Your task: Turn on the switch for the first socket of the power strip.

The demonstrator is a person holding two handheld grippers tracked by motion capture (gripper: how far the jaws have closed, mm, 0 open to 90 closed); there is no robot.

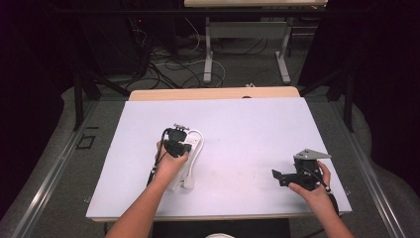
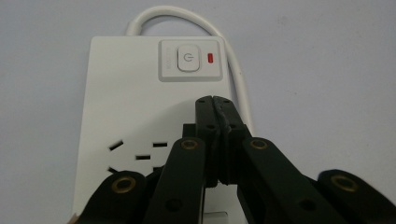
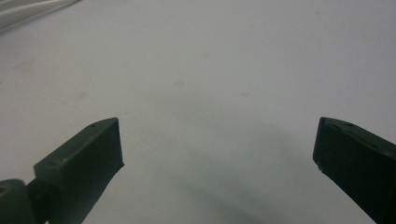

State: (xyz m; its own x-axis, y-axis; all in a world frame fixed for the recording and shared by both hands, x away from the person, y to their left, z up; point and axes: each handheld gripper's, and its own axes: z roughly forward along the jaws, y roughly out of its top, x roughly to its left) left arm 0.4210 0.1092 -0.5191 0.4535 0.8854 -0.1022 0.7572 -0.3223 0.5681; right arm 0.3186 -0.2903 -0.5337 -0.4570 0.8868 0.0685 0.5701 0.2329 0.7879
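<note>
- High view shows the white surface [image 1: 247,134] with the power strip [image 1: 190,148] lying left of centre, its white cord [image 1: 199,144] looped just beside it.
- Left hand-held gripper [image 2: 214,100] has its jaws pressed together with nothing between them, tips hovering over the strip, short of the power button [image 2: 188,59]; a skewed push could slide the light strip or miss the button.
- Right hand-held gripper [image 1: 275,176] rests spread wide and empty at the near right, well apart, so nothing steadies the strip.

The right tongs [image 3: 217,144] stand wide apart over the bare white table [image 3: 210,60], a white cable [image 3: 28,11] at the top-left corner.
</note>
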